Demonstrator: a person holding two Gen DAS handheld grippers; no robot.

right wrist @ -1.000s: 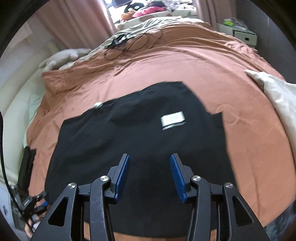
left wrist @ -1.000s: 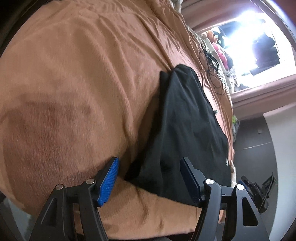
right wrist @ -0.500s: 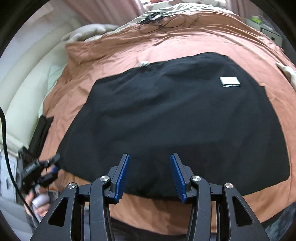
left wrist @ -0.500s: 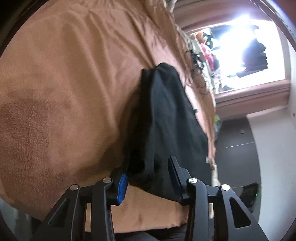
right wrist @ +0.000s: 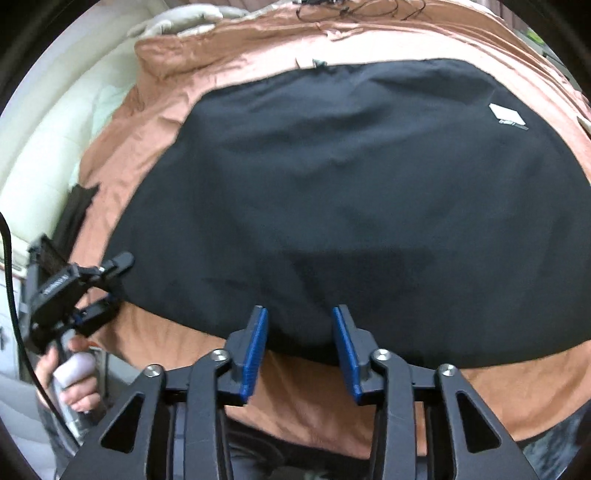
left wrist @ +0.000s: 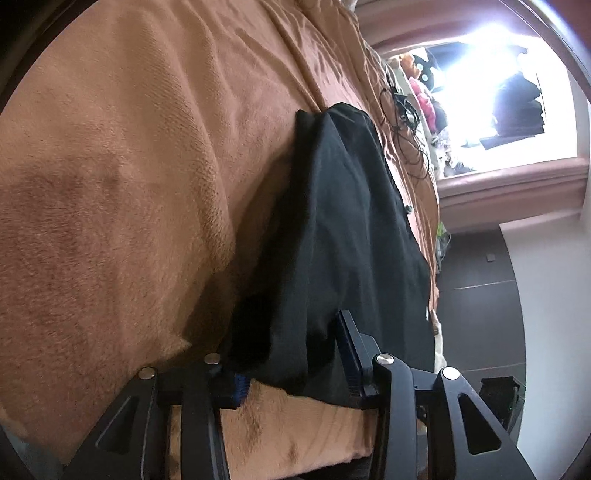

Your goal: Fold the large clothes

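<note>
Brown bedspread (right wrist: 177,85) carries black garment (right wrist: 351,199), spread flat, white tag (right wrist: 506,116) showing.

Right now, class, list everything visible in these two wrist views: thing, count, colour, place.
garment: one, black, spread flat on the blanket
label: one, white, on the garment's far right
blanket: one, brown, covering the bed
cables: a tangle, black, far end of the bed
pillow: one, pale, far left
left hand-held gripper: black with blue pads, at the garment's left corner
right hand-held gripper: same colours, jaws closing over the near hem
hand: one, holding the left handle
</note>
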